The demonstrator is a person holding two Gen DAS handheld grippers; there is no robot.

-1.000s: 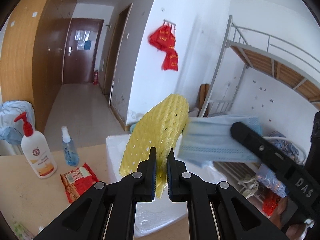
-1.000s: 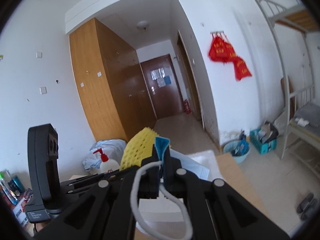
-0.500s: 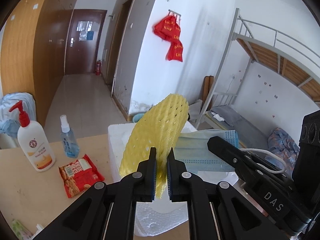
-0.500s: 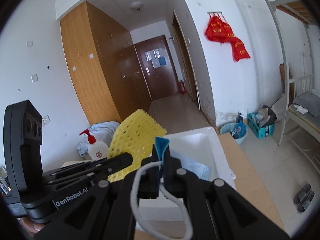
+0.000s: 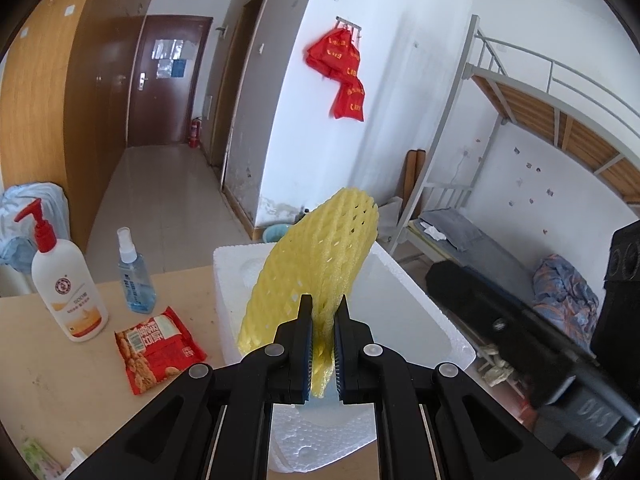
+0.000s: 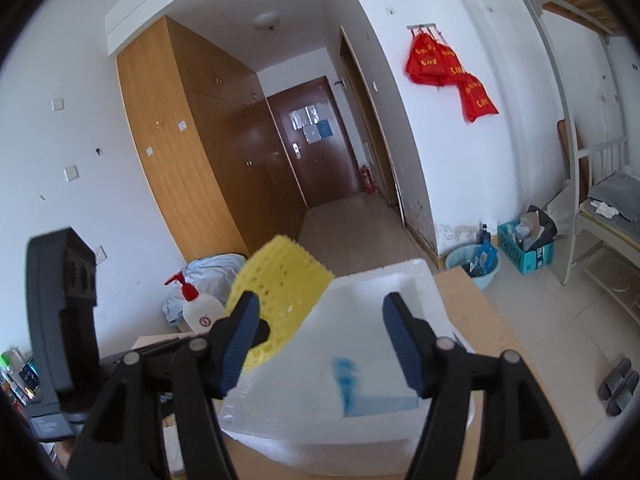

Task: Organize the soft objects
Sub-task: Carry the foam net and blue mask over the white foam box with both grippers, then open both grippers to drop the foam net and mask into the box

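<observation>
My left gripper (image 5: 322, 312) is shut on a yellow foam net sleeve (image 5: 316, 272) and holds it upright above the white foam box (image 5: 432, 316). The sleeve also shows in the right wrist view (image 6: 280, 284). My right gripper (image 6: 320, 312) is open and empty over the same box (image 6: 360, 292). A blue face mask (image 6: 372, 392) lies blurred inside the box below the open fingers. In the left wrist view the right gripper (image 5: 520, 328) is the dark shape at the right.
On the wooden table (image 5: 52, 372) stand a white pump bottle (image 5: 64, 292), a blue spray bottle (image 5: 134, 276) and a red snack packet (image 5: 158, 344). A bunk bed (image 5: 540, 120) stands at the right. A blue basin (image 6: 474, 264) sits on the floor.
My right gripper has opened and let go of the blue mask, which has dropped into the foam box. The left gripper still holds the yellow sleeve.
</observation>
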